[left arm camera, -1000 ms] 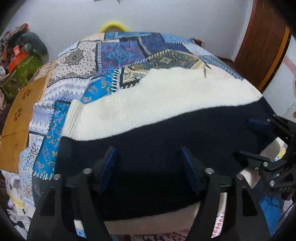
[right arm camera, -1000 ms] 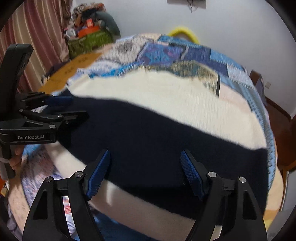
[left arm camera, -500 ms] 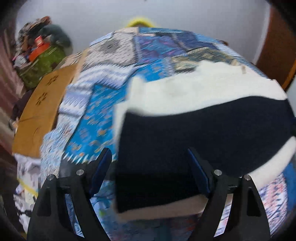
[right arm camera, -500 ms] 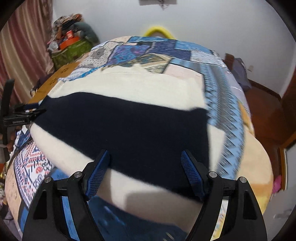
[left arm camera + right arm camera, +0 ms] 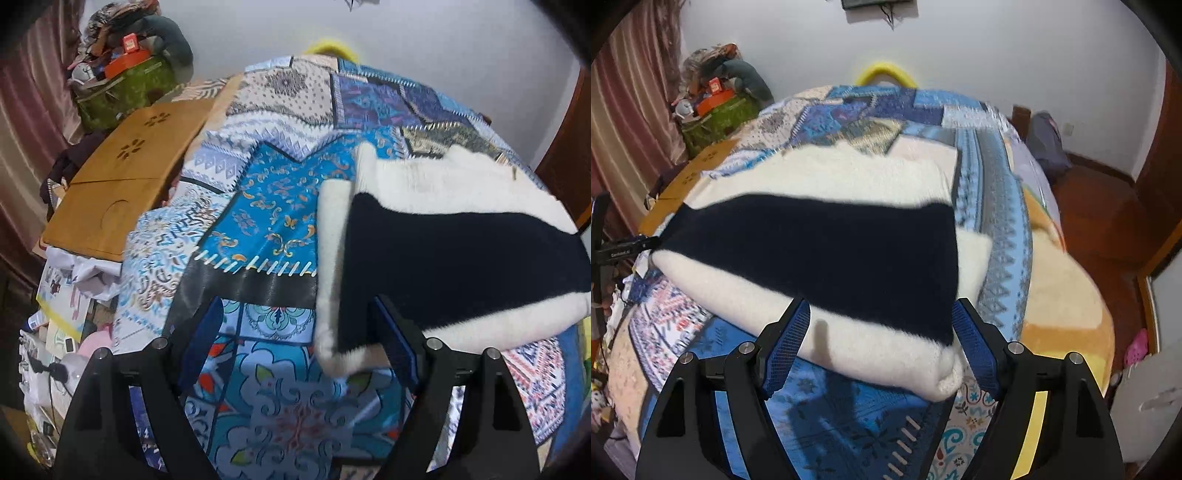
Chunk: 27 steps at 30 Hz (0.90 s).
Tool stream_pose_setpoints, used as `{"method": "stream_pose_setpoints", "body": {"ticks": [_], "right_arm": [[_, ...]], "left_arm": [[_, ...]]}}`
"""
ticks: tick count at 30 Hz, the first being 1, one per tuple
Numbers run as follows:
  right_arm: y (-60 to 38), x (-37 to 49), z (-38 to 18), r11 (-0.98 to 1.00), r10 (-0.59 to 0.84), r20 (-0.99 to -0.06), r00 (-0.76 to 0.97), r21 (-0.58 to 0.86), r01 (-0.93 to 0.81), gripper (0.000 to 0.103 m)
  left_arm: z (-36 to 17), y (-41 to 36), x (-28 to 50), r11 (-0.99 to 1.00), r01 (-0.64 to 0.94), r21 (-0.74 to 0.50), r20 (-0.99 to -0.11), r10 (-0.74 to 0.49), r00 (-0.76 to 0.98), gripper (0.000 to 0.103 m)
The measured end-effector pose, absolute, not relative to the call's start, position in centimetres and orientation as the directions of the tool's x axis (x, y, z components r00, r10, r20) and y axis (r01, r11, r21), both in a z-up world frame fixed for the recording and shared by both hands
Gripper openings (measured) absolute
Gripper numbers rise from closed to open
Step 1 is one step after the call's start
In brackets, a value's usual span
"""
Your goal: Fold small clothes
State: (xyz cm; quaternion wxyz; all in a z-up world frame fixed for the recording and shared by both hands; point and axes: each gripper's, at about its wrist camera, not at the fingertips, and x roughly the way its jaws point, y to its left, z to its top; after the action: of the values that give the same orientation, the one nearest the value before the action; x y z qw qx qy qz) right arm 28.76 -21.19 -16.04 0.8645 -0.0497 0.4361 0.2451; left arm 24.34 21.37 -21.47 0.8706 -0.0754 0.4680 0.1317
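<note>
- A green fabric bin (image 5: 125, 92) stood by the wall past the bed's far left corner, heaped above its rim with an orange box (image 5: 127, 61) and bundled clothing; what lay deeper in it could not be made out.
- The folded cream and navy fuzzy knit garment (image 5: 827, 258) lay flat on the blue patchwork bedspread (image 5: 273, 218), a wide navy band across its top with cream showing along the near and far edges.
- Your left gripper (image 5: 297, 341) had its blue-padded fingers (image 5: 201, 339) spread wide with nothing between them. The right-hand pad sat just at the garment's near left corner; whether it touched the knit could not be told.
- Your right gripper (image 5: 881, 341) was equally wide apart and held nothing. It hung over the garment's near right corner, the cream edge lying between the two blue pads (image 5: 786, 347).
- In the right wrist view, the left gripper's black body showed at the garment's far left end.
- A flat wooden lap tray (image 5: 125, 173) rested on the bed's left edge, well apart from the garment.
</note>
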Motion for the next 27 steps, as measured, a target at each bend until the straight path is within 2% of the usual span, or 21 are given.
{"method": "stream_pose_setpoints", "body": {"ticks": [3,7,16,24,27], "right_arm": [[-20.0,28.4,-14.0,0.86,0.409,-0.741,0.532,0.118,-0.496,0.076],[-17.4,27.9,-12.7,0.819,0.469,-0.706,0.531,0.123,-0.56,0.076],[-11.8,28.5,-18.7,0.772,0.46,-0.795,0.396,0.137,-0.621,0.076],[-12.4,28.2,-19.5,0.762,0.479,-0.792,0.379,0.161,-0.627,0.077],[-12.3,28.1,-19.6,0.762,0.48,-0.79,0.381,0.16,-0.628,0.078]], "left_arm": [[-20.8,21.2,22.9,0.949,-0.312,-0.046,-0.832,0.136,0.537,0.082],[-21.4,20.6,21.4,0.928,-0.299,-0.223,-0.841,-0.028,0.541,0.082],[-23.7,17.6,21.9,0.847,-0.275,-0.455,-0.824,-0.284,0.49,0.082],[-25.3,18.4,25.5,0.688,-0.323,-0.65,-0.725,-0.434,0.535,0.082],[-26.6,19.4,27.3,0.622,-0.358,-0.697,-0.692,-0.45,0.564,0.082]]}}
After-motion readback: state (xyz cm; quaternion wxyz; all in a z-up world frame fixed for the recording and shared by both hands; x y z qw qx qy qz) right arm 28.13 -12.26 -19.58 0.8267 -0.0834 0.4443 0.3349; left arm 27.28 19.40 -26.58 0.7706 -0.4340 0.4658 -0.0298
